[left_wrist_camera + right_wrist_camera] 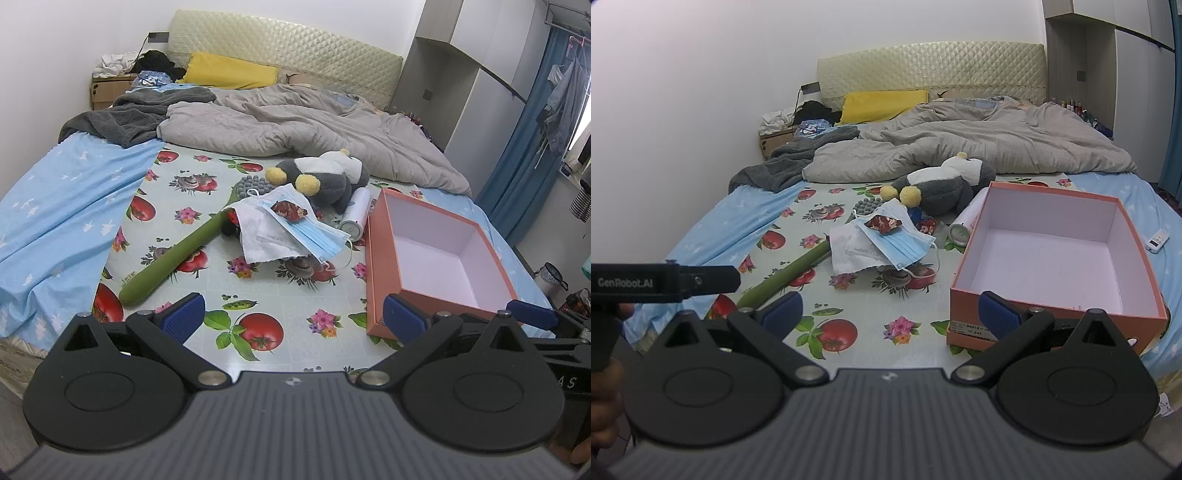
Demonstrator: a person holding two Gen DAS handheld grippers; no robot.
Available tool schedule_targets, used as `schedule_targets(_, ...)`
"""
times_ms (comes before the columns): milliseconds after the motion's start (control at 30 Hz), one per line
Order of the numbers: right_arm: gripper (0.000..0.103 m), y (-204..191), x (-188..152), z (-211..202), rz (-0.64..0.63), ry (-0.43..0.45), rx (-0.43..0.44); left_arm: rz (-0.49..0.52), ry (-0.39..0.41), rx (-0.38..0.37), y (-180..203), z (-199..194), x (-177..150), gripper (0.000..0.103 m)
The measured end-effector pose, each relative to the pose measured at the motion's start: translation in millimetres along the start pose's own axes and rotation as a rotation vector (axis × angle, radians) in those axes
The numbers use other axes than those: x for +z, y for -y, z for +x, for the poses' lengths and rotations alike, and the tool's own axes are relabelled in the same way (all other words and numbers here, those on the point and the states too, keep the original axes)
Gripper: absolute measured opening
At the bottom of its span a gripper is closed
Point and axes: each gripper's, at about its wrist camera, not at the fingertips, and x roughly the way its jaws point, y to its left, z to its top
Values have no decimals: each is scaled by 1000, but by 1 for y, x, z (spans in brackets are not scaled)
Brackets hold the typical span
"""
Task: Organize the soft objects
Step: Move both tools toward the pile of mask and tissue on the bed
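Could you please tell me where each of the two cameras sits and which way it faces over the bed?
Left wrist: sits on the left gripper, tilted down toward the headboard; its open jaws show, the right gripper's blue pad beside them.
Right wrist: sits on the right gripper, further right, facing likewise; its open jaws, the left gripper's side and a hand show.
Shared: plush toy, blue face mask, empty orange box.

Your left wrist view is evenly lit by daylight from the window (581, 122) at the right edge, which glares white. Your right wrist view is dimmer, its corners vignetted dark. Both bow straight lines at the edges; the bed (55, 206) stays sharp with soft shadows.
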Motion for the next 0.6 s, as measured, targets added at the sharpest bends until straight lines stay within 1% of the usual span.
schedule_targets(333,103,2,-4,0,6,-3,-9,-34,-4,-9,-10,-2,5,103)
schedule_targets(500,103,5,-5,3,17,-13,-9,-22,-8,-18,-10,-1,6,103)
schedule_targets(600,103,6,-3,3,17,-13,-17,-6,-25,-25,-6,5,6,103)
